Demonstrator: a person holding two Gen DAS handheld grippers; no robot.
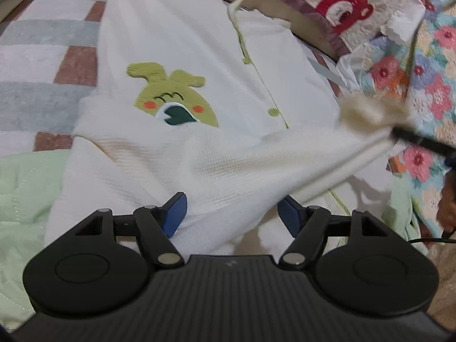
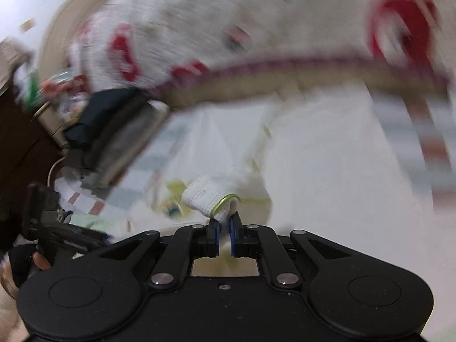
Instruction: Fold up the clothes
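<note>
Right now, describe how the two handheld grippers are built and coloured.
Both match: the left gripper and right gripper have matte black ribbed bodies, two round side lobes, silver pivot pins on black linkage bars, and blue-padded fingers. A thin black cable trails nearby.

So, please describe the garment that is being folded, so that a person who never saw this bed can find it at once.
On the bed, over the checked blanket and beside the floral quilt, lies a white knit garment. Unlike its neighbours, it carries a green smiling cartoon patch and thin green trim.
</note>
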